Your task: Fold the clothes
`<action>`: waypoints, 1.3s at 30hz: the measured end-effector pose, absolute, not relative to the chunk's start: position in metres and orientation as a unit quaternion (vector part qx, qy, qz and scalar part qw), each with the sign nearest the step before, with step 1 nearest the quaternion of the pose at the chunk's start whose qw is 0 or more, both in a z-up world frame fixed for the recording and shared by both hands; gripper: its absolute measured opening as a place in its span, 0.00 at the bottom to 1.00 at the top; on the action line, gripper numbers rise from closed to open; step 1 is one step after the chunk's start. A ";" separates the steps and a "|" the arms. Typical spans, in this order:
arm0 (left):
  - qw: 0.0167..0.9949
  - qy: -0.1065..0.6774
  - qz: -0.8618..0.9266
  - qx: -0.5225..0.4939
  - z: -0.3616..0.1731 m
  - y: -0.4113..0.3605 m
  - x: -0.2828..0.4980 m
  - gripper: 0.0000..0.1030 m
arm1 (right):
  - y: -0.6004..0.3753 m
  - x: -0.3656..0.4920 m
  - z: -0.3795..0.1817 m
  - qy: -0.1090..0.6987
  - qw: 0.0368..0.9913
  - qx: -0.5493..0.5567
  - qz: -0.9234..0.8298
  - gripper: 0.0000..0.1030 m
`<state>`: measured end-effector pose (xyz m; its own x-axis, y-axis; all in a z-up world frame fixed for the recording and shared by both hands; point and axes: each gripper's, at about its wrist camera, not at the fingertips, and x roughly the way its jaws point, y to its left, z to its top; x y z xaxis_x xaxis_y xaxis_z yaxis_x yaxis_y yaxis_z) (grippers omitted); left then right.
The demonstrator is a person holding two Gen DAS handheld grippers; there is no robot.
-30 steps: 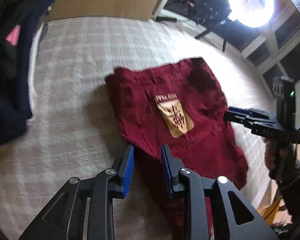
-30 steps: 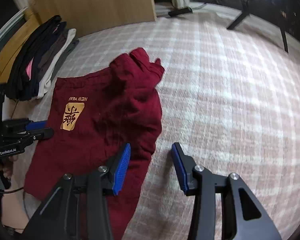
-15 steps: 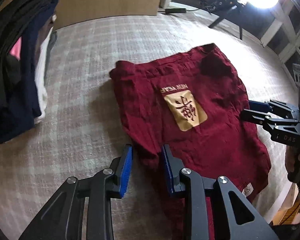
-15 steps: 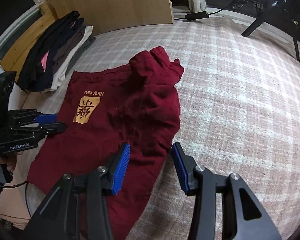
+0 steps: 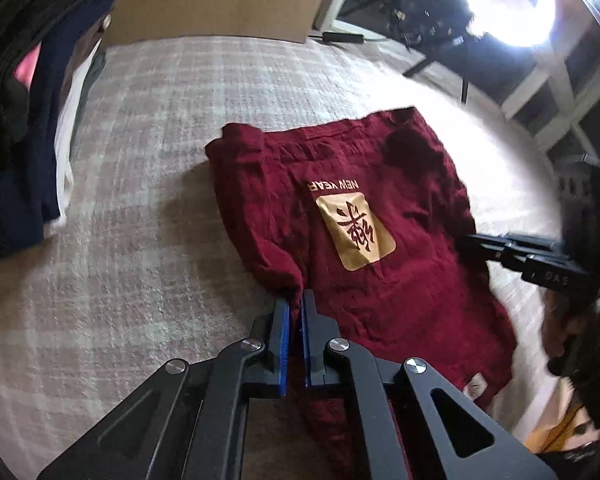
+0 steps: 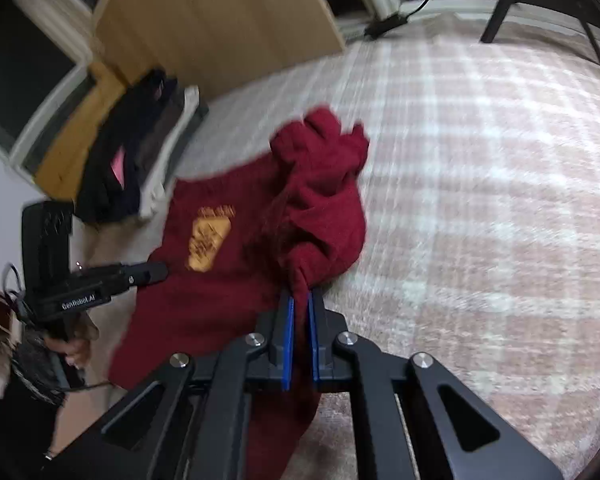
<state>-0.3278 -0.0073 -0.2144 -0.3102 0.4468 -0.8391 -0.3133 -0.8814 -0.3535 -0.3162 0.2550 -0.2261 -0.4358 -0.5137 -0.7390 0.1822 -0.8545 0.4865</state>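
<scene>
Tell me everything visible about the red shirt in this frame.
The red shirt is dark crimson, of soft, wrinkled fabric, with a gold square print under the words "NEW YEAR" and a small tag near one corner. It lies mostly spread on the plaid blanket, its sides bunched. The left tool pinches one edge, the right tool the opposite edge, where fabric rises in a crumpled heap. Cloth also hangs below both tools.

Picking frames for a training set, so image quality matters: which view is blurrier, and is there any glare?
Right wrist view: motion blur smears the gold print on the red shirt and the clothes pile. Left wrist view: sharper, "NEW YEAR" lettering readable, but the ring light blows out the upper right corner.
</scene>
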 end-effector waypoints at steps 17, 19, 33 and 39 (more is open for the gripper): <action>0.317 -0.096 0.838 -0.434 -0.066 -0.031 -0.245 0.04 | 0.267 -0.230 -0.086 -0.173 0.212 0.403 -0.873 0.06; 0.315 -0.090 0.830 -0.451 -0.076 -0.027 -0.253 0.04 | 0.266 -0.241 -0.099 -0.172 0.204 0.423 -0.866 0.06; 0.253 -0.097 0.791 -0.548 -0.190 -0.015 -0.388 0.19 | 0.310 -0.369 -0.203 -0.195 0.160 0.545 -0.800 0.31; 0.240 -0.062 0.816 -0.523 -0.163 -0.040 -0.366 0.24 | 0.286 -0.356 -0.204 -0.147 0.182 0.534 -0.812 0.34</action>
<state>-0.3664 -0.0400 -0.1629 -0.3387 0.4569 -0.8225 -0.3263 -0.8770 -0.3528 -0.3558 0.2863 -0.2043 -0.3624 -0.4533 -0.8143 0.1394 -0.8903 0.4335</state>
